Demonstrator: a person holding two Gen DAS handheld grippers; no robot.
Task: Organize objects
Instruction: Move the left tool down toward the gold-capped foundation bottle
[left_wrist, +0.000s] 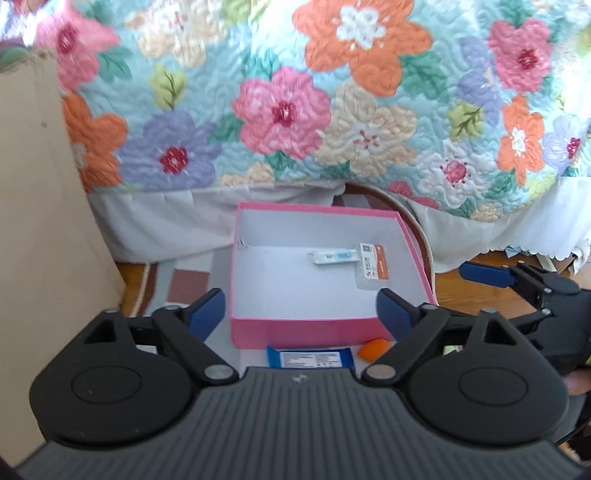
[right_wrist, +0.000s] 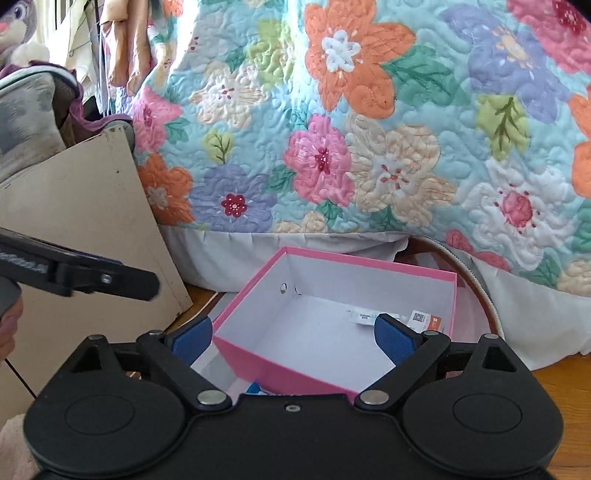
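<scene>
A pink box (left_wrist: 317, 334) with a white inside stands open on the floor rug. In it lie a small white-and-blue sachet (left_wrist: 334, 256) and an orange-and-white packet (left_wrist: 373, 267). A blue packet (left_wrist: 312, 359) and a small orange item (left_wrist: 373, 349) lie just in front of the box. My left gripper (left_wrist: 301, 308) hovers open above the box's near edge, nothing between its pads. One finger (left_wrist: 484, 274) of the right gripper shows at the right. In the right wrist view my right gripper (right_wrist: 293, 334) is open over the box (right_wrist: 258, 365), and a left gripper finger (right_wrist: 110, 282) crosses the left side.
A floral quilt (left_wrist: 332, 110) hangs over the bed edge right behind the box. A tall beige board (left_wrist: 40, 221) leans at the left. Wooden floor (right_wrist: 561, 384) shows at the right, and a plush toy (right_wrist: 14, 26) and hanging clothes (right_wrist: 122, 48) at the far left.
</scene>
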